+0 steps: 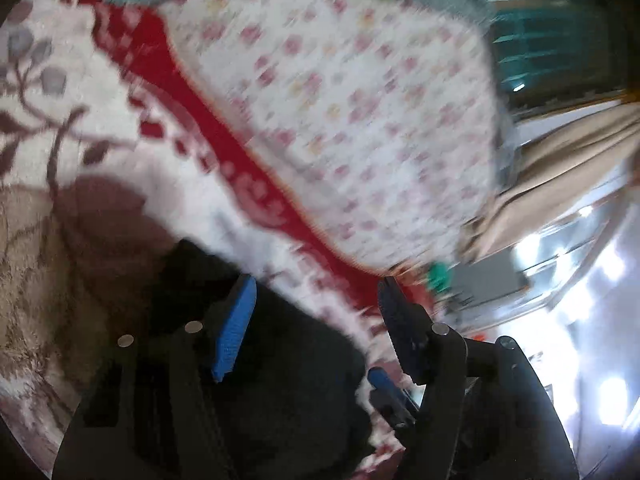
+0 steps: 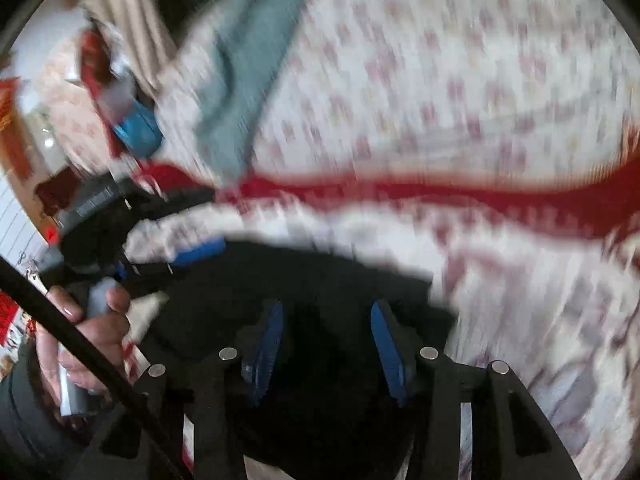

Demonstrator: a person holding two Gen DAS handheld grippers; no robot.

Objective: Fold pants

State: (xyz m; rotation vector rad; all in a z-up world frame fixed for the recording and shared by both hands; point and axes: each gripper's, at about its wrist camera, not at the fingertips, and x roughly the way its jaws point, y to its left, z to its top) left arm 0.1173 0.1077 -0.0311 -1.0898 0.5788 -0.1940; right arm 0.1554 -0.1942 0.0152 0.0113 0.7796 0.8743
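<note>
The black pants (image 1: pixel 276 368) lie on a red and white patterned carpet (image 1: pixel 120 92), low in both views; in the right wrist view the black pants (image 2: pixel 320 276) spread under the fingers. My left gripper (image 1: pixel 316 292) is open, its blue-padded fingers apart above the pants' edge, holding nothing. My right gripper (image 2: pixel 326 320) is open over the black cloth, with the fabric lying between and beneath the fingers. Both views are motion-blurred. The other gripper (image 2: pixel 188 216) and the hand holding it (image 2: pixel 92 328) show at the left of the right wrist view.
A white floral-print mattress or cushion (image 1: pixel 360 112) lies beyond the carpet, with a grey-green cloth (image 2: pixel 248 80) draped on it. Beige curtains (image 1: pixel 560 168) and a bright window stand at the right of the left wrist view. Clutter sits at the right wrist view's left edge.
</note>
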